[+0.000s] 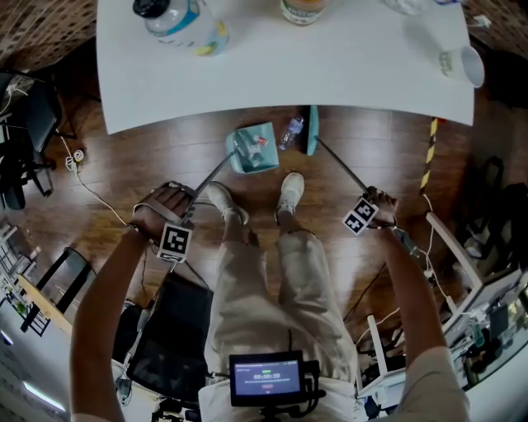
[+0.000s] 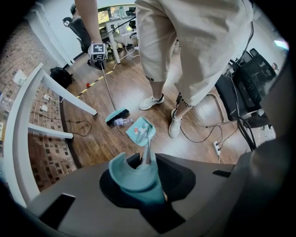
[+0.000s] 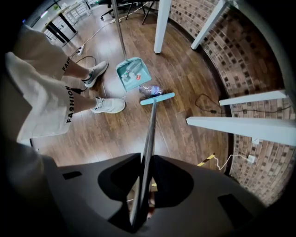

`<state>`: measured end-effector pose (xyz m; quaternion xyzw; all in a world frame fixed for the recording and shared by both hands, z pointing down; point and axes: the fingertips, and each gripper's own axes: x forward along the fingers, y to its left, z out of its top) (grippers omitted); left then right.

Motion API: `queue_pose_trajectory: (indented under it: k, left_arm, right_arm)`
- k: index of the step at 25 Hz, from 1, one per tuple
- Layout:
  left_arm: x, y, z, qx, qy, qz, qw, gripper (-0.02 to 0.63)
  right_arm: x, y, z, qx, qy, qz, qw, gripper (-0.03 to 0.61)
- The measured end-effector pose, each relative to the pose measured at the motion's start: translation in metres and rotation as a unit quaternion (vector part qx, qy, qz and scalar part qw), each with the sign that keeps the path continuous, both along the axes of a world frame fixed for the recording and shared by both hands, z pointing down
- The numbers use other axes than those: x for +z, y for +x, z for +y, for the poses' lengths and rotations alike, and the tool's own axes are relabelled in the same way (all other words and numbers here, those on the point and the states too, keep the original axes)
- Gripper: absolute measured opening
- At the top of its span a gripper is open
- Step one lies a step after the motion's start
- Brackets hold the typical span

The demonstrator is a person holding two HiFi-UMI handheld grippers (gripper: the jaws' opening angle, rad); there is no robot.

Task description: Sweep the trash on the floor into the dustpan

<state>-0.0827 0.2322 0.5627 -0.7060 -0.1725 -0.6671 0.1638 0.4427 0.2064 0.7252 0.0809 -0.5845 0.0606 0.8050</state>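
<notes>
A brown wooden floor (image 1: 165, 165) fills most of the head view, and a white bench (image 1: 330, 74) spans the top edge. On the bench lie a dark-capped bottle (image 1: 177, 21) on its side, a jar (image 1: 301, 10) and a tipped white cup (image 1: 462, 64); what they contain cannot be made out. The person stands in beige trousers and white shoes (image 1: 290, 194), toes toward the bench.

The broom (image 3: 157, 98) has a long metal handle that slants from its teal head on the floor up into the right tool (image 3: 143, 185). That tool's jaws are clamped tight on the handle. The head rests by the bench edge, well apart from the tool.

The teal dustpan (image 1: 252, 150) sits on the floor just ahead of the shoes and to the left of the broom head. Its thin stem rises to a flared teal grip, and the left tool (image 2: 143, 171) points straight down with its jaws closed around that grip. The pan lies well below and in front of this tool.

A crushed clear plastic bottle (image 3: 150, 90) lies on the floor between the broom head and the dustpan. It is just beside the bristles and near the pan's mouth, outside the pan.

Inside the dustpan are a small white scrap with a red mark (image 2: 136, 131) and another pale piece too small to identify.
</notes>
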Motion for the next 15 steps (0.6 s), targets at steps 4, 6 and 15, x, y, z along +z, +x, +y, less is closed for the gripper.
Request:
queue_pose_trajectory:
  k: [4,6,15]
  left_arm:
    - [0.002,0.002,0.003,0.002,0.004,0.000,1.0000,0.083]
    - [0.002,0.003,0.003,0.002,0.010,0.003,0.9999,0.083]
    - [0.004,0.001,0.001,0.001,0.010,0.013,0.9999,0.086]
  right_arm:
    - [0.000,-0.020,0.004,-0.045,-0.015,-0.004,0.999,0.107]
    - [-0.001,-0.029,0.010,-0.065,-0.027,-0.004,0.997,0.107]
    - [-0.005,-0.080,0.026,-0.099,-0.019,-0.038,0.994,0.107]
